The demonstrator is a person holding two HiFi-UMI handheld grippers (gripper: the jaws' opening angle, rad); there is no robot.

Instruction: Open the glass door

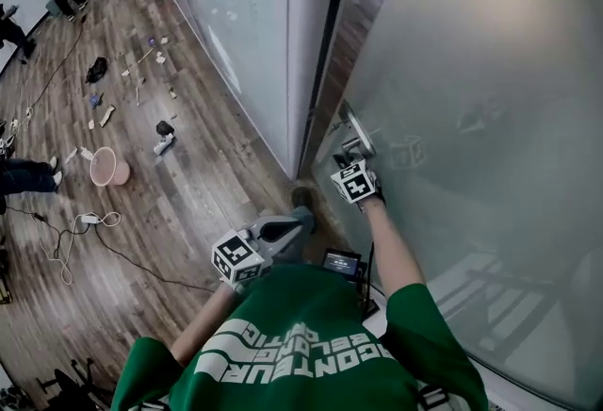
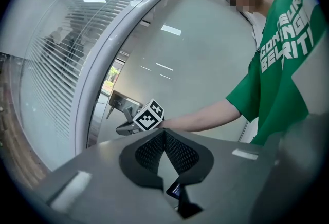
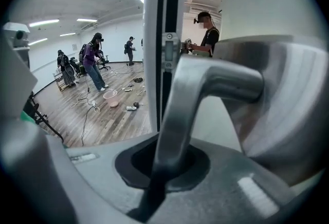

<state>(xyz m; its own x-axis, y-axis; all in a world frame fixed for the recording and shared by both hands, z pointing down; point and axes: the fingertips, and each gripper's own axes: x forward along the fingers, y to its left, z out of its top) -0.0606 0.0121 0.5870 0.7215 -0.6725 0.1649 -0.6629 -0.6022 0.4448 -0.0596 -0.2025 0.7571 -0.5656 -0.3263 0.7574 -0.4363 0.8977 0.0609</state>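
- Big frosted glass door (image 1: 471,98) close in front, on the right side of the head view, next to the white frame (image 1: 316,41), with a thin dark gap between the two.
- Right tool (image 3: 165,165) shut tight on the metal handle (image 3: 216,81), around the long part of the lever, just past the bend.
- Left tool (image 2: 165,152) held back by the green shirt (image 1: 311,343), tips together, nothing in it, not touching the door.
- Looks heavy: one big sheet of glass, so probably slow to start moving and slow to stop.
- Stiff all over, no bend or give; best moved with a slow, even pull, no yanking.
- Easy to crack with a hard bang, so no slamming against the frame.
- Smooth, shiny metal on the handle, maybe slippery; needs a firm squeeze to stop any sliding off.
- Best place to hold: the handle only, never the bare glass or its edge.
- Probably a push down on the lever first, then the pull.
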